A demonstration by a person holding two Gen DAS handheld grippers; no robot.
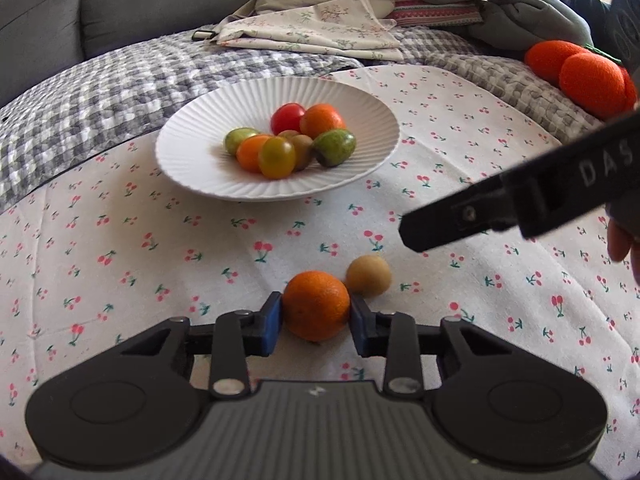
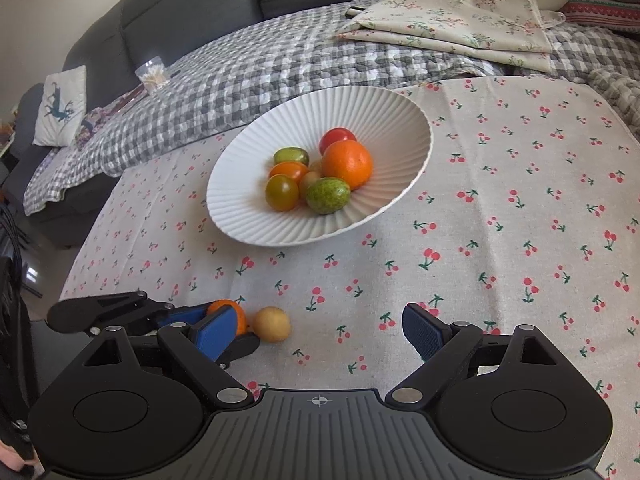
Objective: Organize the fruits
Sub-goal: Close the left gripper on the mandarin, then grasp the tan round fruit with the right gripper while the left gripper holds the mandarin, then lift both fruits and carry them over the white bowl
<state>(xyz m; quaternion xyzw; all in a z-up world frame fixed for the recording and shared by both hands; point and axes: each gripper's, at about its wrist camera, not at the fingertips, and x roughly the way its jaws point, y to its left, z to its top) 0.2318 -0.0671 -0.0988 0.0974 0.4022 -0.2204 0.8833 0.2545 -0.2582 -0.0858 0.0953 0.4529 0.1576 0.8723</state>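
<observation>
A small orange point(image 1: 316, 306) lies on the cherry-print cloth point(image 1: 160, 260) with my left gripper point(image 1: 316, 322) shut on it, one blue pad against each side. Touching the orange's far right side is a tan round fruit point(image 1: 368, 276). Farther back stands a white ribbed bowl point(image 1: 192, 160) holding several fruits: an orange, small tomatoes and green ones. In the right wrist view my right gripper point(image 2: 320, 330) is open and holds nothing. The tan fruit point(image 2: 273, 324) lies just inside its left finger, and the bowl point(image 2: 240, 220) is ahead. That finger half hides the held orange point(image 2: 232, 308).
One black finger of my right gripper point(image 1: 440, 224) reaches in from the right. Orange plush toys point(image 1: 576, 72) sit far right. Folded floral fabric point(image 1: 316, 28) lies on a grey checked blanket point(image 1: 100, 92) behind the bowl. A clear cup point(image 2: 152, 74) and a cushion point(image 2: 60, 108) are far left.
</observation>
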